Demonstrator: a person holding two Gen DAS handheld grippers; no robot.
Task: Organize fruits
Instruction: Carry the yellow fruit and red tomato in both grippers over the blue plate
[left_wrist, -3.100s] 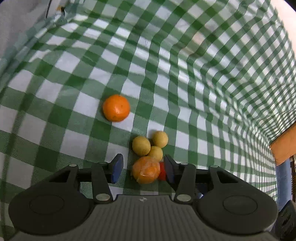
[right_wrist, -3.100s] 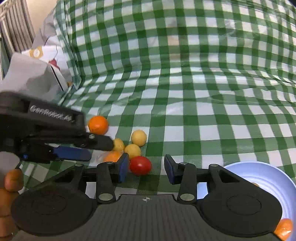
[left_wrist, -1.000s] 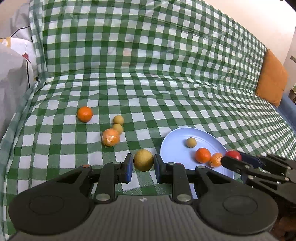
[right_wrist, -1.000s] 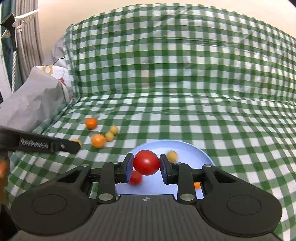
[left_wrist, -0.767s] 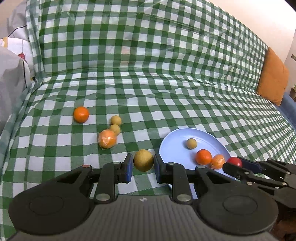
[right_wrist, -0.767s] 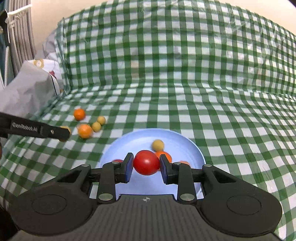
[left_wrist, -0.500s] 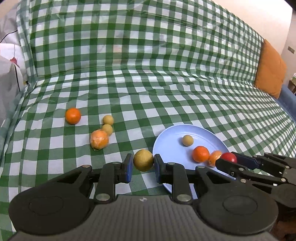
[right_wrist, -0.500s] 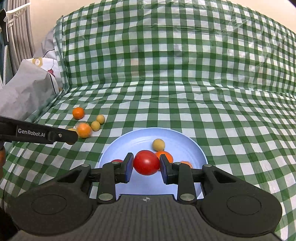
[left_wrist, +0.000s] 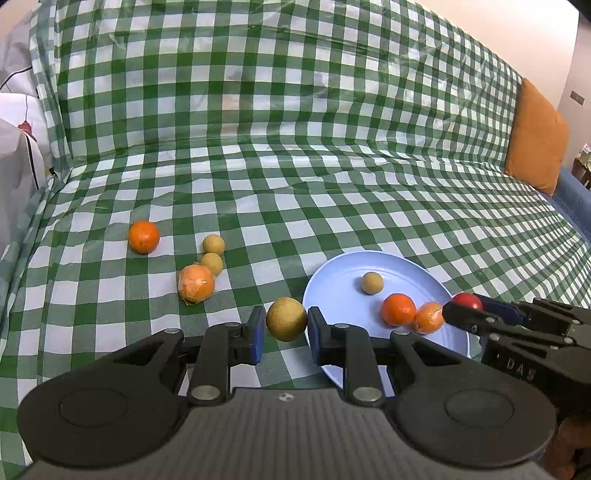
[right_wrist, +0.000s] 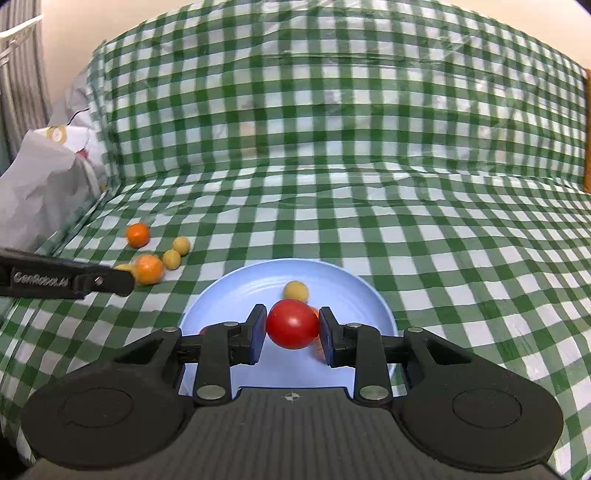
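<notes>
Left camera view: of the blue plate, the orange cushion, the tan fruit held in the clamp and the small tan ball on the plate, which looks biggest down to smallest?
1. blue plate
2. orange cushion, though it lies farther off
3. tan fruit in the left gripper, enlarged by nearness
4. small tan ball

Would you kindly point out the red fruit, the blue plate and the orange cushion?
red fruit (right_wrist: 291, 328), right wrist view, middle of its front.
blue plate (left_wrist: 340, 291), left wrist view, bare inner surface.
orange cushion (left_wrist: 535, 136), left wrist view, middle of its face.
</notes>
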